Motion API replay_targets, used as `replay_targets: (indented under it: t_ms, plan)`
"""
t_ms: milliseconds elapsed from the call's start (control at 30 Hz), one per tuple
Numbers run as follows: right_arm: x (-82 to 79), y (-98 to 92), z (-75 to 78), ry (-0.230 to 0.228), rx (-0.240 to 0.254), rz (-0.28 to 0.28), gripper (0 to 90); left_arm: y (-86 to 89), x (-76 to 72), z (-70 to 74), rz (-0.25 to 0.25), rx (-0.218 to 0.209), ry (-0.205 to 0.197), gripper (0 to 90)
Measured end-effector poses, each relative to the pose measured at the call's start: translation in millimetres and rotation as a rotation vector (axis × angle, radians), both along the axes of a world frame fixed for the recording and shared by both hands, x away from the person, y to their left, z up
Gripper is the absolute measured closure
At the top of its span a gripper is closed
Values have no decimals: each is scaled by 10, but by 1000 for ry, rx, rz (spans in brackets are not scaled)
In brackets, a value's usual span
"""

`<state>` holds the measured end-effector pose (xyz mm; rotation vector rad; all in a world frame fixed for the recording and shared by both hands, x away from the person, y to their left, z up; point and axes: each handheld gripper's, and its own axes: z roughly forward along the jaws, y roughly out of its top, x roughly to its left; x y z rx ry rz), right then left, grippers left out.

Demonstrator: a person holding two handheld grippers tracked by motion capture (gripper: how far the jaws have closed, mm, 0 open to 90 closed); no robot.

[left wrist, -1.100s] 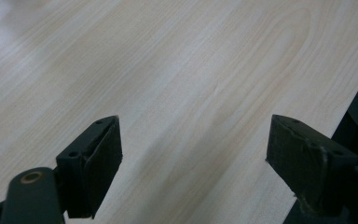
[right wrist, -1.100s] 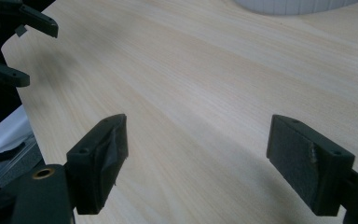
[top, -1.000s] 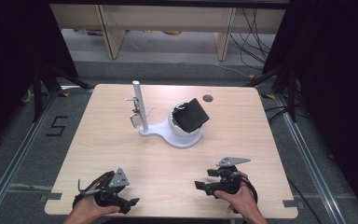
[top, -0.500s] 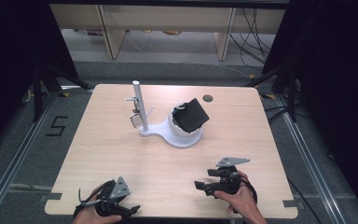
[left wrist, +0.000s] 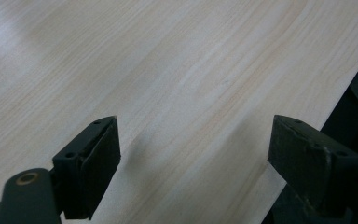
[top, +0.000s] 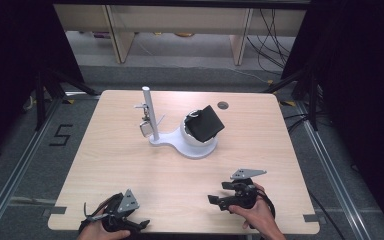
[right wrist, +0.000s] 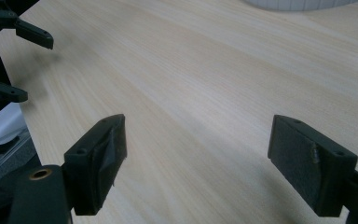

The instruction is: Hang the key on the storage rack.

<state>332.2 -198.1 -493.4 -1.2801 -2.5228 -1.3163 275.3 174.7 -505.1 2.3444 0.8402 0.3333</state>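
Both claws, left gripper (top: 139, 223) and right gripper (top: 216, 192), are wide apart, holding nothing. Reach slowly toward the far white stand (top: 190, 146).

One desk (top: 130, 175) of pale wood carries everything here. On it stands one white stand (top: 190, 147), made of one flat base with one upright white post (top: 150, 115) and one rounded white holder. One black block (top: 206, 122) sits tilted in that holder, and one small metal clip (top: 144, 127) hangs beside the post. One dark round hole (top: 223, 105) marks the desk's far edge. Two claws are in play: the left claw (top: 142, 224) and the right claw (top: 219, 192), one in each of two hands, each with two black jaws set wide apart. Each carries one grey three-cornered plate. On the floor, one painted numeral 5 (top: 60, 135) shows at the left.
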Motion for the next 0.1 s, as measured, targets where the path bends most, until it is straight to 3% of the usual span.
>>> replay_targets:
  t_ms: [100]
  plan:
    - [8,0,-4,-9,-6,5,205,21,13,-3,1,-1,-2,163]
